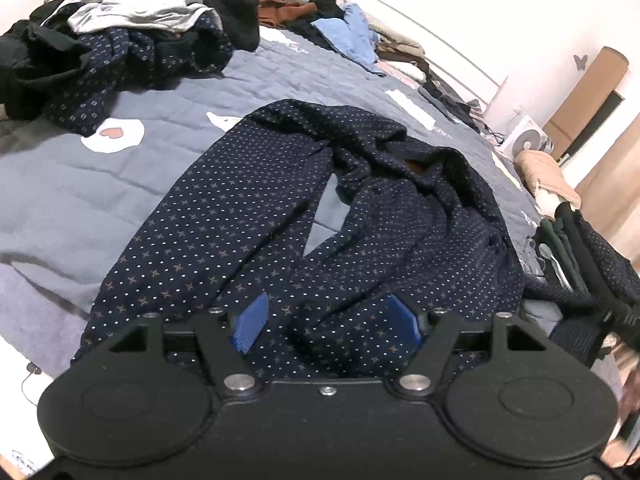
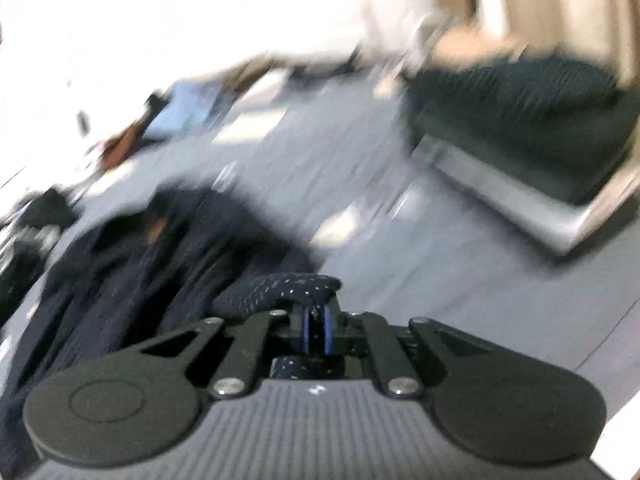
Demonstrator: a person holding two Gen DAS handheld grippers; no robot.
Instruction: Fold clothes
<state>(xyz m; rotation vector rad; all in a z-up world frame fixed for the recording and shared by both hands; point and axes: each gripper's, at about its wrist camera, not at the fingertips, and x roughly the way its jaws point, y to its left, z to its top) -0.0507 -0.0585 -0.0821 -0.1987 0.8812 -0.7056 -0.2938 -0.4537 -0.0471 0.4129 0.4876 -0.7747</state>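
Seemingly everywhere on the grey-blue quilt [image 1: 80,200], in the left wrist view, other clothing is heaped: a dark pile of unfolded garments [image 1: 120,40] at the far left, a row of brown, blue and beige pieces [image 1: 344,28] along the far edge by the white wall, and a stack of folded dark items [image 1: 580,248] at the right edge of the bed. The navy dotted trousers [image 1: 248,208] are spread in the middle of the quilt. Their long axis runs from the near left up toward the far right; one leg lies flat and straight at the left, the other is rumpled and bunched at the right, with a wedge of bare quilt seen between them. The left gripper [image 1: 326,324] is seen at the near end of the trousers with its blue pads [image 1: 252,324] held apart; a fold of the cloth lies between them but is not pressed. Bare quilt is left at the near left.

In the right wrist view, much is blurred. The right gripper [image 2: 317,330] is seen closed, with a roll of the navy dotted cloth [image 2: 280,286] pinched between its pads and raised off the quilt. The rest of the trousers is seen trailing to the left. A folded dark stack [image 2: 520,128] is seen at the far right, well apart, with bare quilt between.
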